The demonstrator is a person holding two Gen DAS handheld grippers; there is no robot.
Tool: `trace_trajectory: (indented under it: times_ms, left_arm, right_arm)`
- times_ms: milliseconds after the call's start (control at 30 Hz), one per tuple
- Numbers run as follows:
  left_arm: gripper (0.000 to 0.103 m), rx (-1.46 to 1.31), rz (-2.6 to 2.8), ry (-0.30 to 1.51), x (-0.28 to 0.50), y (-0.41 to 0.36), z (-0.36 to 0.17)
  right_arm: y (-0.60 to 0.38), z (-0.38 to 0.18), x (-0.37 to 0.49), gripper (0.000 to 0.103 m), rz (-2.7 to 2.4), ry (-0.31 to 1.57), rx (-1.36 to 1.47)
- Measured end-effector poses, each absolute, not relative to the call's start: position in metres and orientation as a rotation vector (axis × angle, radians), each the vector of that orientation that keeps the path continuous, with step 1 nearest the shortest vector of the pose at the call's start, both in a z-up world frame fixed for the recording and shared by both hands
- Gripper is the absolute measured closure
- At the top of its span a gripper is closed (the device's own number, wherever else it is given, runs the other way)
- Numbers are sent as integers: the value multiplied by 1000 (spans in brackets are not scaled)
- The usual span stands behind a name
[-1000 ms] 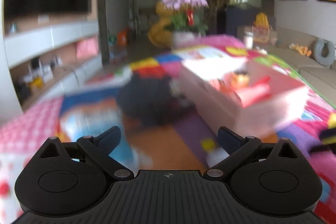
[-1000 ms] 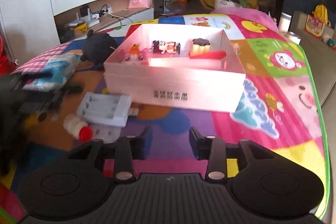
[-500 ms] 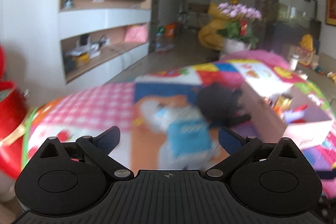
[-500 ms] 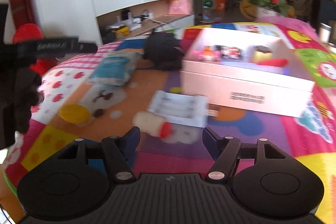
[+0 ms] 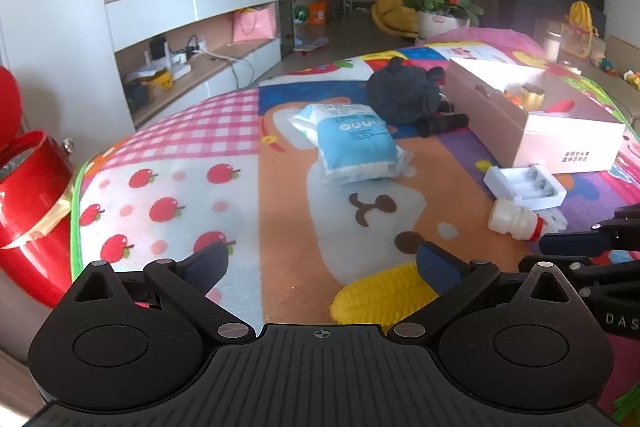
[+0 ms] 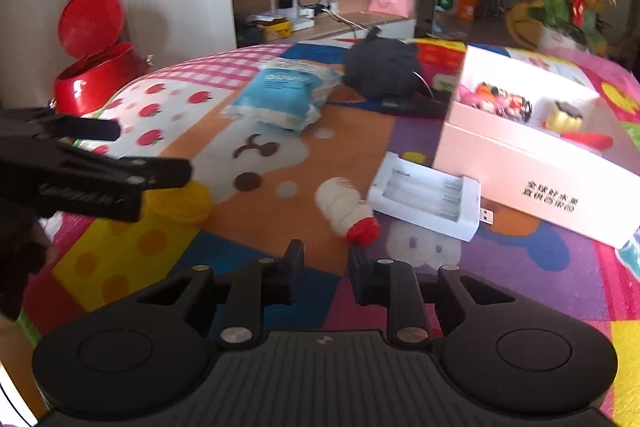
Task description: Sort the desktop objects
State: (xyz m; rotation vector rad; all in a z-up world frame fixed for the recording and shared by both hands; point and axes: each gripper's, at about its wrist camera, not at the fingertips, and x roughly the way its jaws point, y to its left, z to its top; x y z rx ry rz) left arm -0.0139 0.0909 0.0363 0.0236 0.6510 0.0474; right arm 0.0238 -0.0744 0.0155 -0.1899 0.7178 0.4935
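My left gripper [image 5: 322,261] hovers low over the bench, jaws spread wide and empty; just ahead of its right jaw lies a knitted yellow corn cob [image 5: 380,297], ribbed and rounded, on the soft cartoon-print mat [image 5: 280,187]. My right gripper [image 6: 325,265] sits level, its jaws drawn close with a narrow gap and nothing between them. Right ahead of its right jaw lies a small white plastic bottle with a red cap [image 6: 346,213], tipped on its side, and just right of that a white boxy battery charger [image 6: 426,201] with a USB plug. Further ahead to the left rests a crinkly blue-and-white packet [image 6: 282,95], then a black plush toy [image 6: 382,67]. To the right stands the pink cardboard box [image 6: 520,171], open-topped, with small toys inside.
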Motion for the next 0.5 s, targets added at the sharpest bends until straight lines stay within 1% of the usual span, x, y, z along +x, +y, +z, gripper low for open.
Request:
trace_trajectory:
  times_ms: [167,267,333,400,500]
  left_arm:
    - [0,15,30,644,-15,88,36]
    - [0,6,16,634,-19,88,38]
    - [0,-5,-13,633,-25,88,41]
    - [0,-11,-38,637,-34,88,42]
    - [0,-26,-56,645,-47,88,38]
  right_arm:
    - [-74,17,17,77,469,700,-228]
    - [-71,16,15,66,472,704,-235]
    - [-68,14,12,50,469,694,-256]
    - [-65,13,9,45,454,682,-275]
    - [-62,10,8,43,443,681,-295]
